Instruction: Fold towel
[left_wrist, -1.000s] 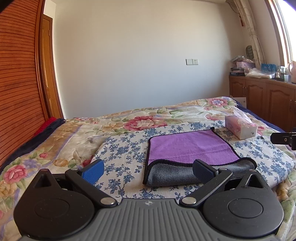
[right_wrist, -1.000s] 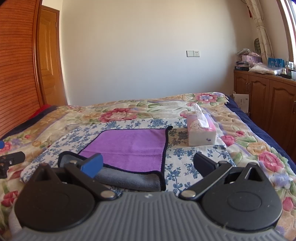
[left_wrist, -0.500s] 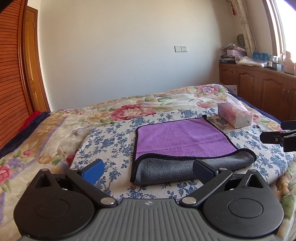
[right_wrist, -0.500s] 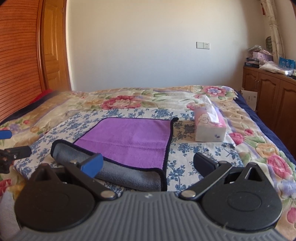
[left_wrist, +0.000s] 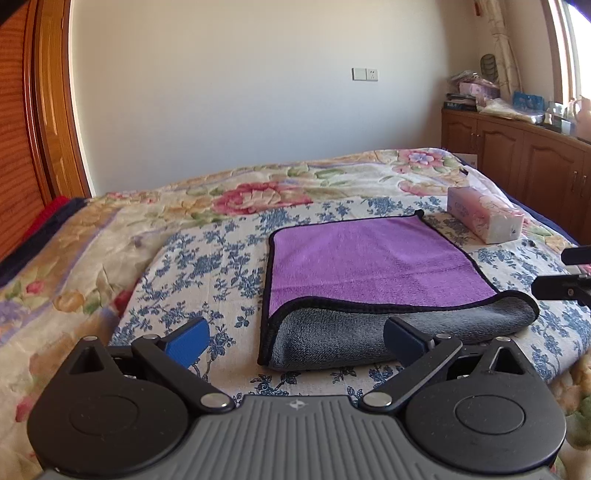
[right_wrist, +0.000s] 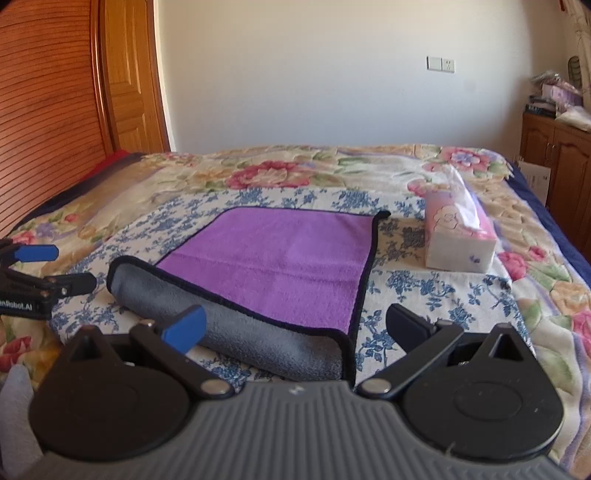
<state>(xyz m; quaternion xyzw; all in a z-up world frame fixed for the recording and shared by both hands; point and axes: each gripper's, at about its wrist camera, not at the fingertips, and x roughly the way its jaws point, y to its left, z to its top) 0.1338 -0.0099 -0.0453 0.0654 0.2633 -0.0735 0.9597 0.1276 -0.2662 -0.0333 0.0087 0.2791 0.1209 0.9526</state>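
A purple towel (left_wrist: 369, 262) with black edging and a grey underside lies on the bed, its near edge rolled over to show a grey band (left_wrist: 369, 332). It also shows in the right wrist view (right_wrist: 280, 258). My left gripper (left_wrist: 295, 341) is open and empty, just short of the towel's near left corner. My right gripper (right_wrist: 295, 328) is open and empty, just short of the near right corner. The right gripper's fingers (left_wrist: 569, 286) show at the right edge of the left wrist view; the left gripper's fingers (right_wrist: 37, 266) show at the left edge of the right wrist view.
The bed has a floral quilt (left_wrist: 258, 195) and a blue-flowered sheet (left_wrist: 207, 266) under the towel. A pink tissue box (left_wrist: 484, 218) stands right of the towel's far corner (right_wrist: 458, 240). A wooden headboard (right_wrist: 48, 110) is at left, cabinets (left_wrist: 517, 155) at right.
Both grippers have moved in closer to the towel's near edge, so the towel looks larger. Both stay open. The towel has not moved.
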